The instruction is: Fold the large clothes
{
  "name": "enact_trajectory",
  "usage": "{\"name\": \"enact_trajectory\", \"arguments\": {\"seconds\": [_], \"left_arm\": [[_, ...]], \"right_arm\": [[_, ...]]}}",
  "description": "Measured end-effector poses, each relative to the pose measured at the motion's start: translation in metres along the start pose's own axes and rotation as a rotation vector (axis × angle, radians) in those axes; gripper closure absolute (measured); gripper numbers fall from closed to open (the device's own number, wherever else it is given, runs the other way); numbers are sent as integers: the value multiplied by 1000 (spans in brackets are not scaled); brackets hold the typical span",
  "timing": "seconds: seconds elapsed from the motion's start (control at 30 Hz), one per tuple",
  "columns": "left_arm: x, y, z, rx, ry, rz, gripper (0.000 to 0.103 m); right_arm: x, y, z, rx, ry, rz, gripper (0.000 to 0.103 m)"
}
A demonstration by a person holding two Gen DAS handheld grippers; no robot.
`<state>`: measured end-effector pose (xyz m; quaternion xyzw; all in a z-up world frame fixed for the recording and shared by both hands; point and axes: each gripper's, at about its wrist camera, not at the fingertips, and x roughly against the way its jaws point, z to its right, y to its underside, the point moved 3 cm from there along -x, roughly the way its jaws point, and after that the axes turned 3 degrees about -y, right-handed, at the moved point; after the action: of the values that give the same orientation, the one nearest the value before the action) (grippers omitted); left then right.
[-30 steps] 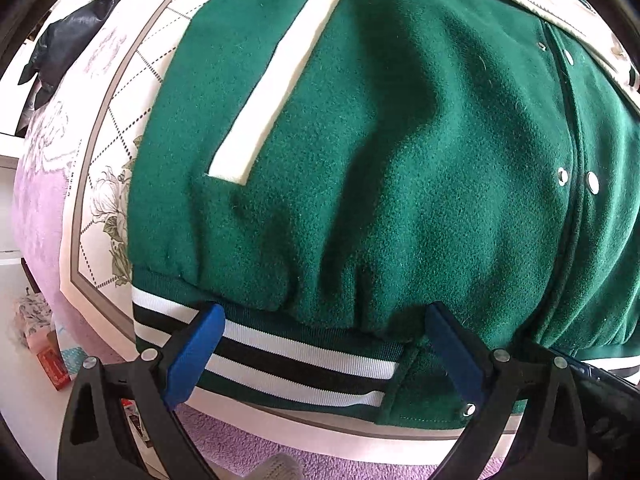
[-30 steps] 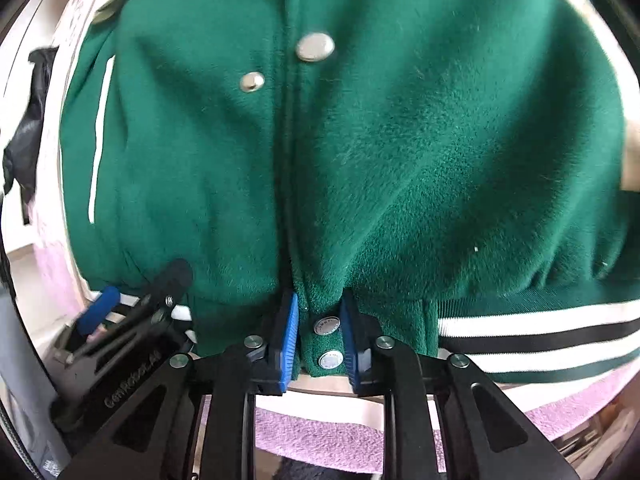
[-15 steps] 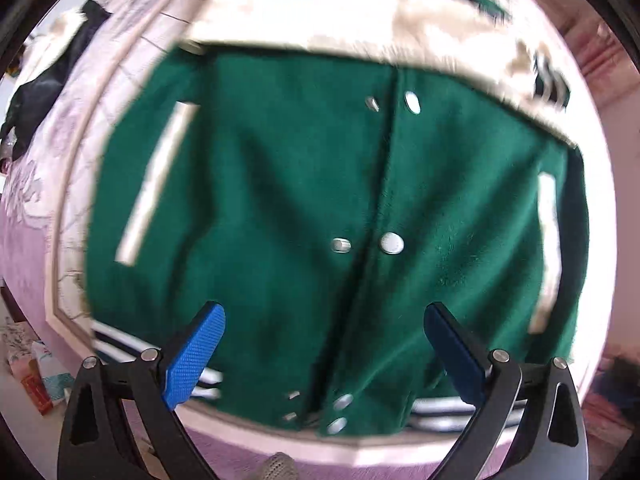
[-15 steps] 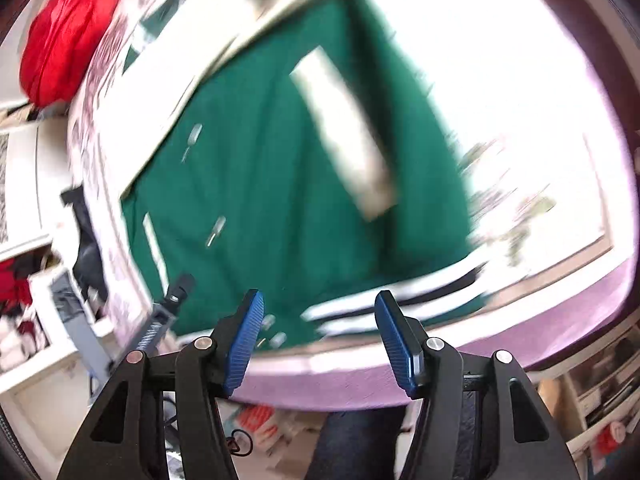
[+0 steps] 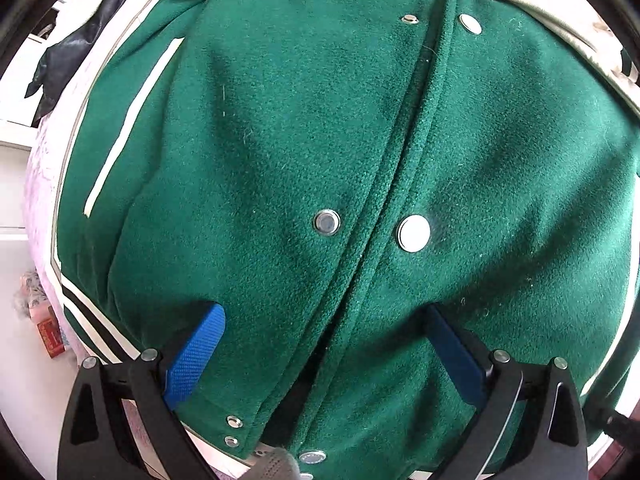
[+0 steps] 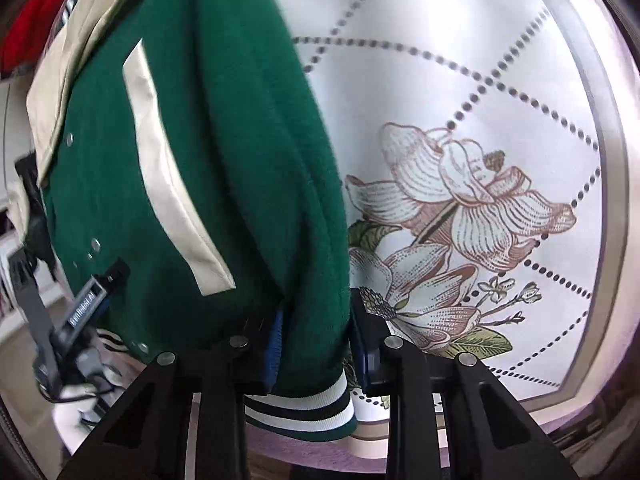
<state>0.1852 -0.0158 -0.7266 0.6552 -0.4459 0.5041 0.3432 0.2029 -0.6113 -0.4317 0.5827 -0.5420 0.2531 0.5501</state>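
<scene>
Green varsity jacket (image 5: 320,152) lies front up on a bed cover (image 6: 500,100), white with a dotted diamond grid and a printed flower (image 6: 452,216). Front opening runs up the middle of my left wrist view, a socket snap (image 5: 327,222) on one flap and a white snap cap (image 5: 413,233) on the other, just beside each other across the seam. Cream pocket welt (image 5: 132,124) sits toward the jacket's left-hand side in that view; the striped hem band (image 6: 304,404) lies at the near edge of the bed cover.

Left gripper (image 5: 324,360): I see its blue pads spread wide apart over the lower front of the jacket, one either side of the opening. Nothing is pinched between them. Whether the tips touch the cloth, I cannot tell.

Right gripper (image 6: 316,344): at the jacket's side edge, just above the hem band. Jaws are closing, with a fold of green cloth between the blue pads, which appear to press on it. The bare bed cover with the flower print lies immediately right of this gripper.

A second cream pocket welt (image 6: 172,184) shows in the right wrist view. A dark garment (image 5: 76,48) hangs off the bed cover's far left corner; something red (image 6: 28,24) sits beyond the jacket's cream collar area.
</scene>
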Motion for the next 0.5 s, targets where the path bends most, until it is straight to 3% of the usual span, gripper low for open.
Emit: {"name": "enact_trajectory", "arguments": {"seconds": [0.03,0.1,0.13,0.17,0.23,0.33,0.47,0.5], "left_arm": [[1,0,1,5,-2,1,0],[1,2,5,16,-3,-1,0],[1,2,4,23,-2,-3,0],[-1,5,-2,26,0,-4,0],[-2,6,-2,34,0,-8,0],[7,16,-12,44,-5,-12,0],[40,54,-24,83,49,-13,0],[42,65,-23,88,60,-25,1]], "right_arm": [[5,-1,1,-12,-24,-16,73],[8,-4,6,-4,-80,-56,59],[10,-3,12,12,-88,-65,59],[10,-4,17,16,-68,-52,77],[16,-7,22,30,-60,-57,81],[27,-11,22,82,-16,-82,79],[56,-8,33,53,-88,-113,47],[61,-7,39,47,-100,-120,46]]}}
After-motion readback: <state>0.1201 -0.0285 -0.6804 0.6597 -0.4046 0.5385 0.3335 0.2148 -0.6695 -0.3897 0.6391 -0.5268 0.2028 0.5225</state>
